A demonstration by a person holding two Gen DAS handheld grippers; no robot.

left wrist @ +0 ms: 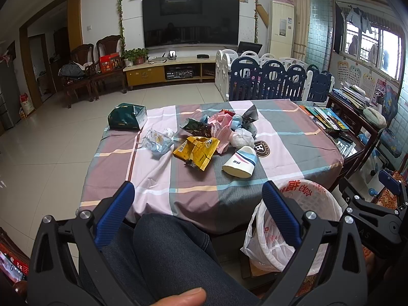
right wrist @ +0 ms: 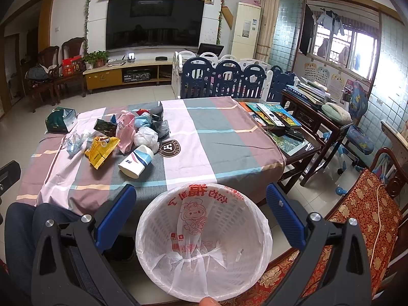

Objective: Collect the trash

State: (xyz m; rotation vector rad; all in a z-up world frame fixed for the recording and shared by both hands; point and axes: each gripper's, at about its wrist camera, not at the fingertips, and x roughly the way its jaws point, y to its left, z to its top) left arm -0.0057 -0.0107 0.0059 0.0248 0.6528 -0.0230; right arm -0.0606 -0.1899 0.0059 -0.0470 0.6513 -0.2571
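Note:
A pile of trash lies on the plaid tablecloth (left wrist: 293, 137): a yellow wrapper (left wrist: 196, 150), a tipped paper cup (left wrist: 241, 162), a pink bag (left wrist: 221, 130), a clear plastic wrapper (left wrist: 158, 139), crumpled white paper (left wrist: 242, 137) and a dark green bag (left wrist: 126, 117). A white basket lined with a printed plastic bag (right wrist: 204, 242) stands at the table's near edge. My left gripper (left wrist: 199, 191) is open over a person's dark-trousered knee, short of the table. My right gripper (right wrist: 200, 193) hangs open above the basket, holding nothing. The cup (right wrist: 136, 162) and yellow wrapper (right wrist: 100, 151) lie to its far left.
Books and remotes (right wrist: 275, 117) lie on a dark side table to the right. A red patterned chair (right wrist: 362, 219) stands at the right. A blue-and-white play fence (left wrist: 275, 79) is behind the table. A TV cabinet (left wrist: 168, 70) lines the far wall.

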